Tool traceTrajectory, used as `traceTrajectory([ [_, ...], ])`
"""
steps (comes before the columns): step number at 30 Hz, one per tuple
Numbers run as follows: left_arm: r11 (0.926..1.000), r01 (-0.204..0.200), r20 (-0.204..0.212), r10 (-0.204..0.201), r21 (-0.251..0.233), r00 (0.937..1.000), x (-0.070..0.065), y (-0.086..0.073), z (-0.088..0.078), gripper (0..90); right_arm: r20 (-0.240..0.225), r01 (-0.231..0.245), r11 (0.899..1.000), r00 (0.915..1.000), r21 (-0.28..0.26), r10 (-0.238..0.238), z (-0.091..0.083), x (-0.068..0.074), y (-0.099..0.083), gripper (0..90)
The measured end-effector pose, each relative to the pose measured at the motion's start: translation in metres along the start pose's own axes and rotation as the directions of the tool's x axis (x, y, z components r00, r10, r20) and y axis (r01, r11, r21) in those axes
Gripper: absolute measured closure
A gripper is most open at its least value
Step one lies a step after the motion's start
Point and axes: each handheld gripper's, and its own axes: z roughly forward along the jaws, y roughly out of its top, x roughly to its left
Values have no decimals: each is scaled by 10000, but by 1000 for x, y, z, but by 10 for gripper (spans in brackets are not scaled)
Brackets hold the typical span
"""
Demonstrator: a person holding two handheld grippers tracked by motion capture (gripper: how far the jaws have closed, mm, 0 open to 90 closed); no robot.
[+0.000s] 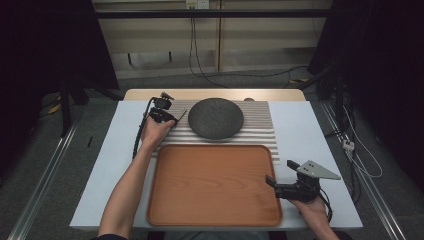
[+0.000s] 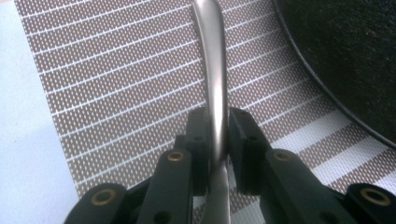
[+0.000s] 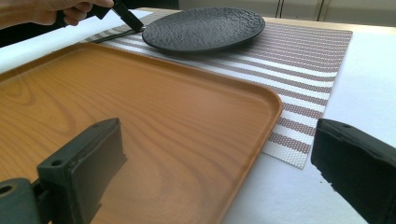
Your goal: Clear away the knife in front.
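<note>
Left gripper (image 2: 217, 140) has its jaws clamped tight on a metal utensil handle (image 2: 215, 70), looks like cutlery, which end can't tell. It sits over the striped placemat (image 2: 116, 93), just left of the black plate (image 1: 215, 118). To do this well: keep the squeeze firm, handle is thin and slick, lift clear of the mat before swinging, don't clip the plate rim. Right gripper (image 3: 215, 177) is wide open, holding nothing, hovering at the right edge of the wooden tray (image 1: 210, 185), which lies just in front of the plate; tray lip is the only obstacle
</note>
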Motion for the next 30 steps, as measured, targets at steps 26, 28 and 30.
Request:
traceTrajectory([
  [26, 9984, -502, -347, 511, 265, 9981, -6, 7, 3, 799, -121, 94, 9999, 9999, 62, -93, 1, 0, 0, 25],
  [28, 9985, -469, -309, 478, 285, 9984, -6, 7, 3, 800, -122, 102, 9999, 9999, 54, -102, 1, 0, 0, 25],
  [30, 9980, -540, -296, 550, 337, 9980, -4, 7, 1, 800, -112, 88, 9999, 9999, 59, -87, 1, 0, 0, 25],
])
